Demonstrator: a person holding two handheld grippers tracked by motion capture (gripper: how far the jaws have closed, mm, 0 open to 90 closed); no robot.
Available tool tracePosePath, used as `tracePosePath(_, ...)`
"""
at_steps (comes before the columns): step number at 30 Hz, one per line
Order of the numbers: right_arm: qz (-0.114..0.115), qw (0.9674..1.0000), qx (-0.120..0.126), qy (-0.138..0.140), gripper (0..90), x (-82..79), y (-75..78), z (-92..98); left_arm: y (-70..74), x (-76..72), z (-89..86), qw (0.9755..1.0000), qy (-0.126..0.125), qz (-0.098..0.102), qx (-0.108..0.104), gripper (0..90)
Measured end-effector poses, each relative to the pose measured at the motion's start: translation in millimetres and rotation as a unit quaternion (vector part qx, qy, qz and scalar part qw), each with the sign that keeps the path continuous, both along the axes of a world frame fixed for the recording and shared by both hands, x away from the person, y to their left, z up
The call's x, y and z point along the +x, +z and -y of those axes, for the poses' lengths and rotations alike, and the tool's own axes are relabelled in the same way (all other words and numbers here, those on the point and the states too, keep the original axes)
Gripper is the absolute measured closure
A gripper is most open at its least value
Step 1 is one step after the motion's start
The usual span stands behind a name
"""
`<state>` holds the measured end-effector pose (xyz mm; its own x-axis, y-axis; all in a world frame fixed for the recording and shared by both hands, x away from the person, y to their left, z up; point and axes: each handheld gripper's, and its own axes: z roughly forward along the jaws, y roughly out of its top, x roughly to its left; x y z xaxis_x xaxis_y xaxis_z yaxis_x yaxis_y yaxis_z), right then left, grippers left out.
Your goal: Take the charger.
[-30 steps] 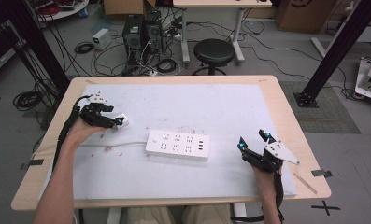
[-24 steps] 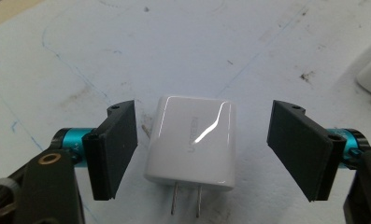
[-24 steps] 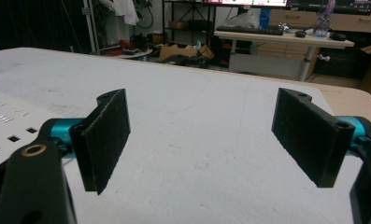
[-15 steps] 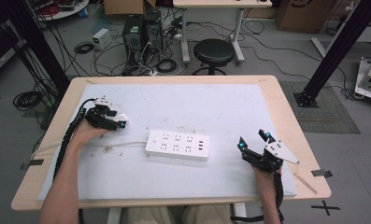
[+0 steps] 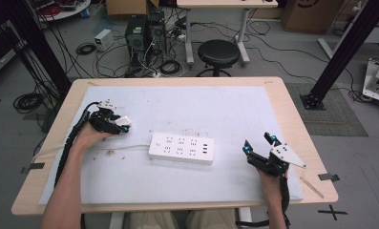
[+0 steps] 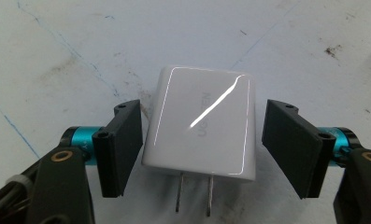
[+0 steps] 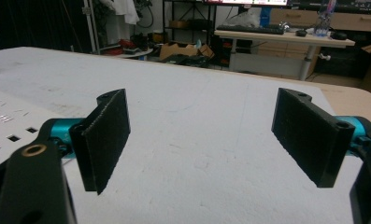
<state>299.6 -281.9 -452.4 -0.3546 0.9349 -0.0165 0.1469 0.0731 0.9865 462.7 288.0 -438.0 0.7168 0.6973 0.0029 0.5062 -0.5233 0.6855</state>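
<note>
One glossy white boxy charger [image 6: 203, 123] with two metal prongs lies flat on the bench [image 5: 282, 102], between the released left hand-held gripper [image 6: 203, 149] pads, untouched. One white rectangular power strip [image 5: 181, 148] mid-bench. Right hand-held gripper [image 7: 206, 135] released, empty.

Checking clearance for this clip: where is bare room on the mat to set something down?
Free: the far half of the white mat beyond the white power strip, and the stretch between it and the right gripper. Crowded: near the left gripper, which straddles the white charger.
</note>
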Motion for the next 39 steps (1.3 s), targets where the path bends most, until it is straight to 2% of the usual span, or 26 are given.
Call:
tracePosePath(11,-0.003,1.0000,0.002,0.000,19.7,-0.4,0.0,-0.5,-1.7,0.6,0.5,0.9999,0.002,-0.002,0.011,30.3)
tracePosePath(24,-0.001,1.0000,-0.001,-0.001,19.7,-0.1,0.0,-0.4,-1.3,0.3,0.6,1.0000,-0.002,-0.001,0.009,35.8)
tracePosePath(30,-0.001,1.0000,0.000,-0.001,19.7,-0.2,0.0,-0.6,-0.7,-0.6,0.7,0.9999,-0.006,-0.001,0.009,41.7)
tracePosePath(37,0.000,1.0000,0.000,0.001,19.7,0.0,0.0,-0.1,-0.1,-1.3,1.6,0.9999,-0.006,-0.001,0.011,42.4)
tracePosePath(39,-0.006,1.0000,0.005,0.000,19.7,-0.6,0.0,-0.8,0.0,-1.8,2.1,0.9999,-0.004,0.000,0.009,42.4)
